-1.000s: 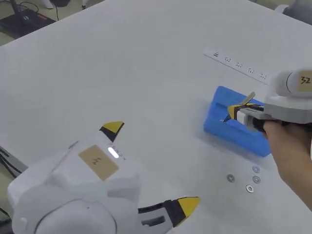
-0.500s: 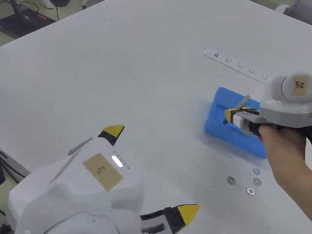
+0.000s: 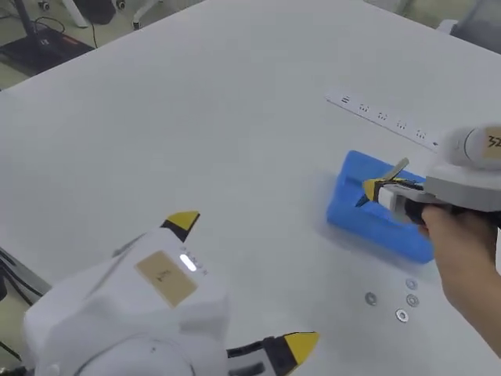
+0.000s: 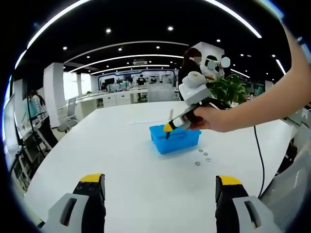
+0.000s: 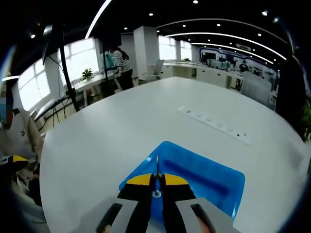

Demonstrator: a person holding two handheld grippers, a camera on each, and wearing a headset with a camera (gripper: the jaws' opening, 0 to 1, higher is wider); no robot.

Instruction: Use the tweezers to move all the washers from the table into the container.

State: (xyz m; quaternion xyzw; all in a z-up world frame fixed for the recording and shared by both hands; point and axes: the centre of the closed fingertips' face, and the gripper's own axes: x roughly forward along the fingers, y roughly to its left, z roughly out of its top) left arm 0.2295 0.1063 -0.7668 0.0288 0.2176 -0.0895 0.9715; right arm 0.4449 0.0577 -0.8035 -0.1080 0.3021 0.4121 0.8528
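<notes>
- Your right gripper has its jaws closed hard on the tweezers, which run forward between the yellow tips; that squeeze is what pinches the tweezer arms together, so ease it only when you mean to drop.
- The tweezer points hang over the blue container, inside its rim as the right gripper view shows it; that looks like the place for a release; whether a washer sits in the points I cannot tell, they are too fine to read.
- Your left gripper is spread wide and holds nothing; it sits low and close to you, well apart from the container, likely parked there to keep out of the working side's way.
- Four washers lie flat in a loose cluster on the white table, near the container on the side toward you; so the job is not finished, though each trip should be short.
- The power strip lies beyond the container, well clear of your path.
- For the next pick, I judge you will need the points low and at a washer's edge; a flat ring may skid away if you nudge it.
</notes>
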